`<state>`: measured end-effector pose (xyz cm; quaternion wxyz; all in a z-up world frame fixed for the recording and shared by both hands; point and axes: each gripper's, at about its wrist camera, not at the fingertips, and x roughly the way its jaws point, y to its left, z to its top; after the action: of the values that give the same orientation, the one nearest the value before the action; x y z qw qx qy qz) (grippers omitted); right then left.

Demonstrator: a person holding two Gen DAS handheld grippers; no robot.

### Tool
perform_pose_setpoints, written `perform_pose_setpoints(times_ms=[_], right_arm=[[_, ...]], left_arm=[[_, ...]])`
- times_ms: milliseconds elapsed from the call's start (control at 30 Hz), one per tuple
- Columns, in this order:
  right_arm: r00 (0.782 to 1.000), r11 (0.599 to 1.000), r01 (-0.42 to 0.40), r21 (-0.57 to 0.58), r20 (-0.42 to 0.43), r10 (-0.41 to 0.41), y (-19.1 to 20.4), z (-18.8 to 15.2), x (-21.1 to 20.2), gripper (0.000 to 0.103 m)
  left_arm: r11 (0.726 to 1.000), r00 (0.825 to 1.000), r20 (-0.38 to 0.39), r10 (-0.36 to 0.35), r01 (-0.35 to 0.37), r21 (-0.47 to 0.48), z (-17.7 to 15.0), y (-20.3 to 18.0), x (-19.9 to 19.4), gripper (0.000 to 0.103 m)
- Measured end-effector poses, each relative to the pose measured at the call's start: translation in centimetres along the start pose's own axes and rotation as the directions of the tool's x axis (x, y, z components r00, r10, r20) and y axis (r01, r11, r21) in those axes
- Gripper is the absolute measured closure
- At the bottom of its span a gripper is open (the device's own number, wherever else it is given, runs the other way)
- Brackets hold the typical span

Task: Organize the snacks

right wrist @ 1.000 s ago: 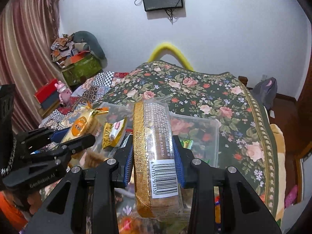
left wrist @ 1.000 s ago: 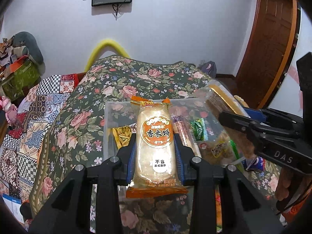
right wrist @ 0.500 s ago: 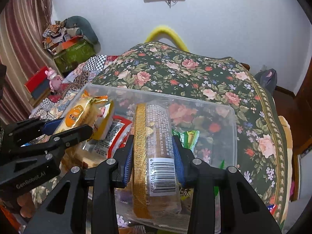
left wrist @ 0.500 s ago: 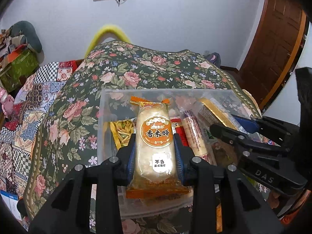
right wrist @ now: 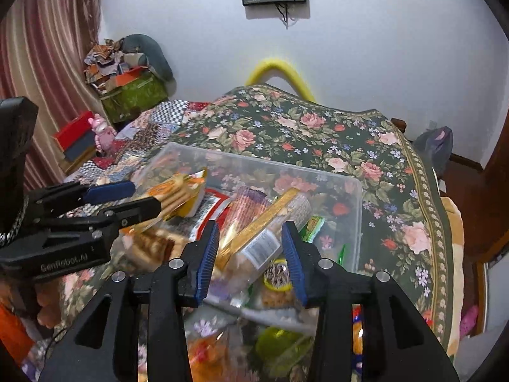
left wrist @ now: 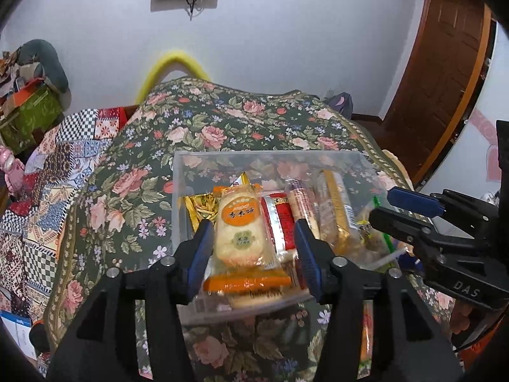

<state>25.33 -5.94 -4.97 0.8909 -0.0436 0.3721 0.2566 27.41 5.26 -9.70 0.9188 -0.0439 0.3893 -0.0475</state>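
Both claws have just been opening and grip nothing: the rice cracker pack point(left wrist: 241, 232) lies loose between the left claw point(left wrist: 251, 251) pads, the biscuit sleeve point(right wrist: 264, 235) between the right claw point(right wrist: 251, 254), both in the clear bin point(left wrist: 270, 156) on the bed. Light, brittle, slippery wrappers — take them gently across the middle.

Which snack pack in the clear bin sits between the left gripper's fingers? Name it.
The rice cracker pack with the round orange label and orange bottom seal, between the left gripper's just-opened jaws. The gold-edged pack lies to its right.
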Motion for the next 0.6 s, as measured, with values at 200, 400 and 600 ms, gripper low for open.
perform_pose_setpoints(times_ms=[200, 400, 600], right_arm=[[1.000, 1.000, -0.020, -0.024, 0.005, 0.020, 0.6, -2.0, -2.0, 0.055], [0.999, 0.999, -0.042, -0.023, -0.026, 0.041, 0.7, -4.7, -2.7, 0.049], [0.992, 0.997, -0.074, -0.008, -0.107, 0.072, 1.1, -7.3, -1.3, 0.042]], left_arm=[[1.000, 1.000, 0.015, -0.012, 0.012, 0.001, -1.5, 0.1, -2.4, 0.042], [1.000, 1.000, 0.003, -0.024, 0.024, 0.001, -4.0, 0.5, -4.1, 0.041], [1.000, 0.999, -0.033, -0.029, 0.029, -0.005, -6.4, 1.0, -4.5, 0.041]])
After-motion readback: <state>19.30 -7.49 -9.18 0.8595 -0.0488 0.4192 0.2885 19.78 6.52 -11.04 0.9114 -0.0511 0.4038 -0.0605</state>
